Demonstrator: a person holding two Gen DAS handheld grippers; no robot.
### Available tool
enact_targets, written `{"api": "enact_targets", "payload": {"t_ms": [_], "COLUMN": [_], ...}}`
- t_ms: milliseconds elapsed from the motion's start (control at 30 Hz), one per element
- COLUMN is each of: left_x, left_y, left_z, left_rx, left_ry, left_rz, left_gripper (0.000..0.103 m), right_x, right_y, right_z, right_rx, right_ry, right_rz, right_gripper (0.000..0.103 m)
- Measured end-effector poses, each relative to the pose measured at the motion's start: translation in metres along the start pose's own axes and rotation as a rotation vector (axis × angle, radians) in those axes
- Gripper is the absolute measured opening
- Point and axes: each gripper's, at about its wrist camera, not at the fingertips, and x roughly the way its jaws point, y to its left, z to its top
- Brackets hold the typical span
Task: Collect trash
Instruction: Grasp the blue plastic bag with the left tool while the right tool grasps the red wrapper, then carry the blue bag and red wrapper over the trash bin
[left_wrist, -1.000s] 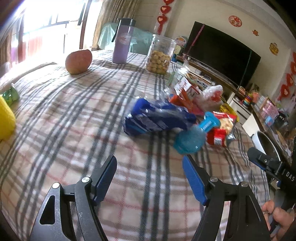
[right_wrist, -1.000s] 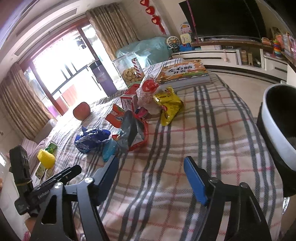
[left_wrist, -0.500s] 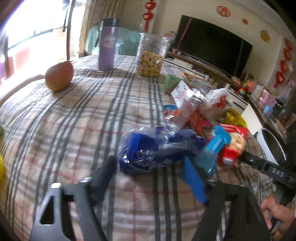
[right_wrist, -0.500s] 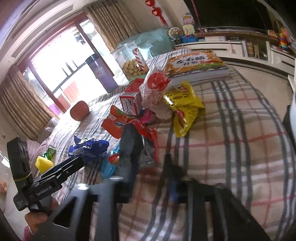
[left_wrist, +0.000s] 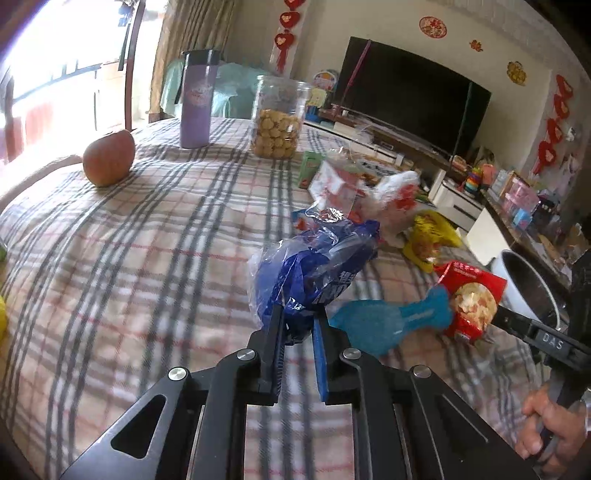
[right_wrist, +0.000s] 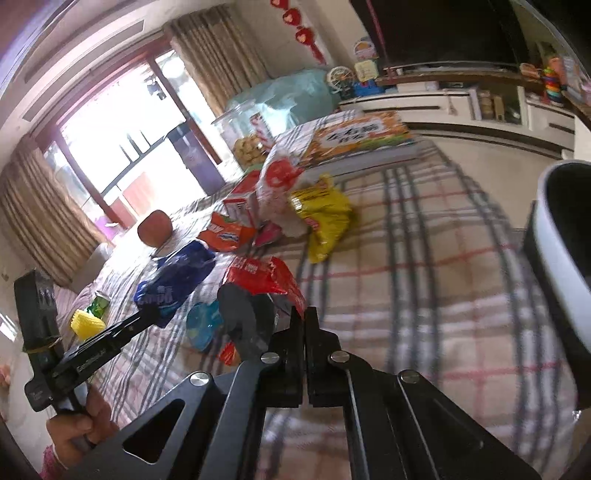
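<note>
A crumpled blue wrapper (left_wrist: 317, 266) stands up off the checked tablecloth (left_wrist: 147, 240), and the closing jaws of my left gripper (left_wrist: 297, 321) pinch its lower end. The same blue wrapper (right_wrist: 173, 284) shows at the left of the right wrist view. My right gripper (right_wrist: 304, 312) is shut on an edge of a red snack bag (right_wrist: 258, 277), whose dark inside faces the camera. In the left wrist view the red snack bag (left_wrist: 476, 302) stands tilted at the tip of the right gripper's fingers (left_wrist: 517, 321). A teal wrapper (left_wrist: 373, 325) lies flat between the two.
Behind lie a yellow bag (right_wrist: 325, 218), a white bag with red print (right_wrist: 280, 184), an orange wrapper (right_wrist: 225, 232) and a red-white carton (right_wrist: 242, 199). A white bin (right_wrist: 561, 251) stands off the table's right edge. Farther back are an apple (left_wrist: 109, 158), a purple bottle (left_wrist: 197, 110) and a cookie jar (left_wrist: 277, 122).
Both grippers moved forward into the pile and their jaws closed: the left around the blue wrapper, now raised off the cloth, the right onto the red snack bag.
</note>
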Motion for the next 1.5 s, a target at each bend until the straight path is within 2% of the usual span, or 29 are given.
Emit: {"api": "enact_targets", "payload": {"t_ms": [267,567,1500], "left_x": [-0.010,-0.004,0.031], "left_y": [-0.037,-0.075,-0.180], "left_z": [-0.011,-0.015,-0.008], "left_rx": [0.047,0.100,0.240], "left_ry": [-0.003,0.019,0.048], "left_rz": [-0.069,-0.140,-0.272], "left_gripper": [0.012,0.012,0.012], "right_x": [-0.032,-0.066,-0.147], "right_y": [-0.024,-0.048,-0.133], "right_z": [-0.002,-0.003,-0.004], "right_rx": [0.031,0.066,0.191], "right_ry": [-0.045,-0.093,-0.217], "right_rz": [-0.034,-0.072,-0.207], "right_gripper": [0.000,0.000,0.000]}}
